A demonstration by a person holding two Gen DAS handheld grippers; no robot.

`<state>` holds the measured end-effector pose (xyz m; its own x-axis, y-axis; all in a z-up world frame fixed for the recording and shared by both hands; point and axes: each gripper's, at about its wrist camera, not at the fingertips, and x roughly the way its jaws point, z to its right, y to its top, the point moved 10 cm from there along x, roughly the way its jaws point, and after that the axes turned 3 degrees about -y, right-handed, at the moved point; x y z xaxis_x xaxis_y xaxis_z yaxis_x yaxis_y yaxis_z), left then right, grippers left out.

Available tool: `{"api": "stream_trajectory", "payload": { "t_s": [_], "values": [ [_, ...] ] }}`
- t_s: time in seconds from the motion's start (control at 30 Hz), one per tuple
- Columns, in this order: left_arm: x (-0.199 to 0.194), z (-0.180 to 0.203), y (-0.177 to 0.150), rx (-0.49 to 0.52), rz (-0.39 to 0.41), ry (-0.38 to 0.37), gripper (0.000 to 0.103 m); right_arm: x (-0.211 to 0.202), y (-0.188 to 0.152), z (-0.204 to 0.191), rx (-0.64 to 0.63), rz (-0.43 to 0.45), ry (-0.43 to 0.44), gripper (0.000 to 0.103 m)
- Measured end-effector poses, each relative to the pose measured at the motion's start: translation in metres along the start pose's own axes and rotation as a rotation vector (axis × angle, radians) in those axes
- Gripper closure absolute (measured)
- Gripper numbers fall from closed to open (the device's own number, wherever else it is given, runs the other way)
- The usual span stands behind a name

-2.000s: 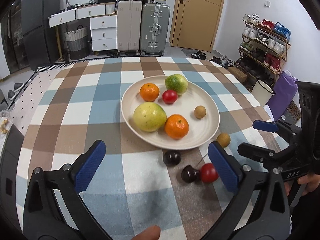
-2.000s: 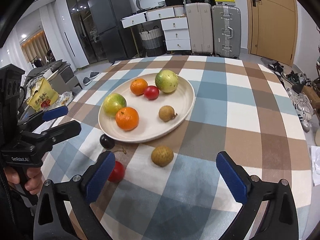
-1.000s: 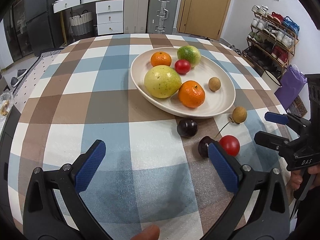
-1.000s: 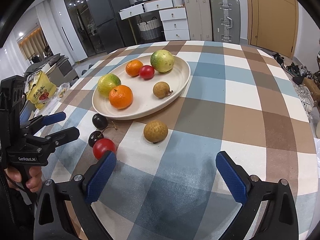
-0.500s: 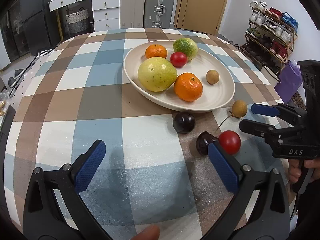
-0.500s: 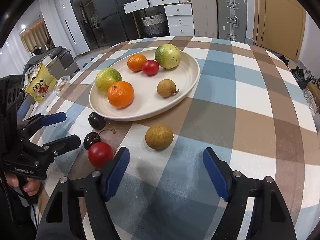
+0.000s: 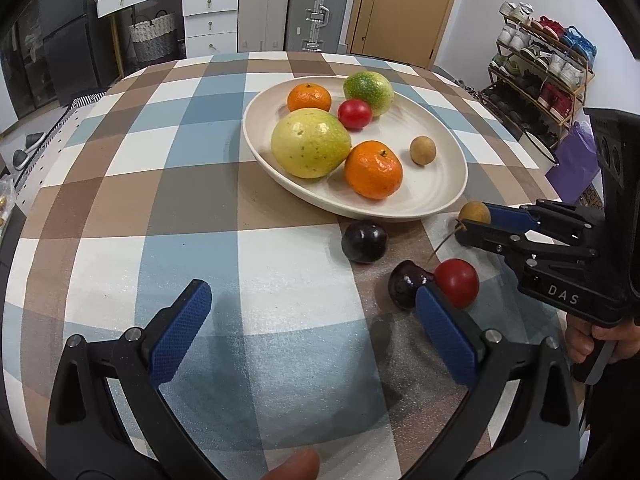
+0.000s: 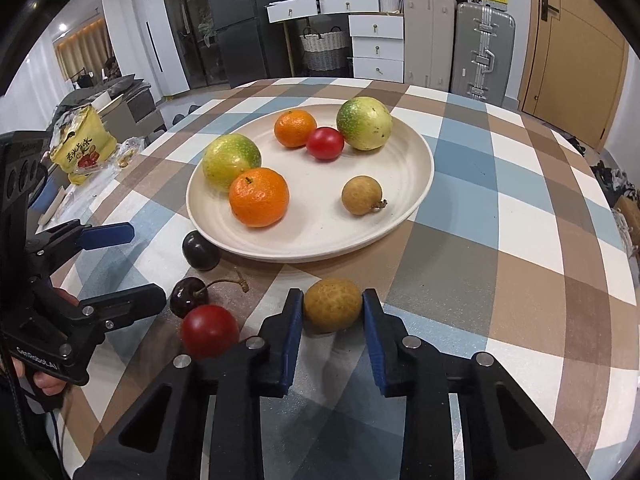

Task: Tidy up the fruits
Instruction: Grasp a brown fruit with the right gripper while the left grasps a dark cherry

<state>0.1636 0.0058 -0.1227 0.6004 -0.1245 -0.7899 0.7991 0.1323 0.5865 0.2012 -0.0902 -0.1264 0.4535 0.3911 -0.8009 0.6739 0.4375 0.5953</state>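
A brown longan (image 8: 332, 309) lies on the checked cloth just in front of the cream plate (image 8: 416, 200). My right gripper (image 8: 333, 298) is closing, and its blue pads press the longan from both sides. In the left wrist view that same gripper (image 7: 476, 226) pinches the longan (image 7: 474, 211) by the plate's rim (image 7: 256, 152). My left gripper (image 7: 310, 294) hangs open over bare cloth with nothing between its fingers. Close to it lie a dark plum (image 7: 364, 240), a dark cherry (image 7: 408, 284) and a red tomato (image 7: 458, 282).
The plate carries two oranges (image 8: 259, 196), two green-yellow fruits (image 8: 364, 122), a red tomato (image 8: 325, 143) and another longan (image 8: 361, 195). A yellow snack bag (image 8: 82, 148) lies off the table's left edge. Suitcases and drawers stand behind.
My right gripper has moved forward to the loose longan, and its jaws have gone from wide apart to pressing on it. The left gripper has stayed open and nearly still.
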Motion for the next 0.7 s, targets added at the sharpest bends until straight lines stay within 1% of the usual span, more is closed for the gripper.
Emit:
{"api": "stream_trajectory", "payload": {
  "t_s": [0.17,0.33,0.47,0.57,0.7],
  "values": [
    [0.001,0.007,-0.002,0.009,0.0,-0.014,0.001,-0.006,-0.006,0.0,0.005,0.005,0.012,0.073],
    [0.006,0.012,-0.003,0.028,-0.008,-0.006,0.001,-0.012,-0.011,0.006,0.024,0.01,0.009,0.073],
    [0.01,0.014,-0.002,0.017,-0.015,-0.021,0.001,-0.016,-0.013,0.012,0.053,0.015,0.013,0.073],
    [0.011,0.017,-0.002,0.019,-0.016,-0.039,0.007,-0.019,-0.014,0.015,0.061,0.019,0.009,0.073],
    [0.011,0.029,0.0,0.053,-0.02,-0.089,0.024,-0.021,-0.015,0.016,0.065,0.022,0.007,0.073]
  ]
}}
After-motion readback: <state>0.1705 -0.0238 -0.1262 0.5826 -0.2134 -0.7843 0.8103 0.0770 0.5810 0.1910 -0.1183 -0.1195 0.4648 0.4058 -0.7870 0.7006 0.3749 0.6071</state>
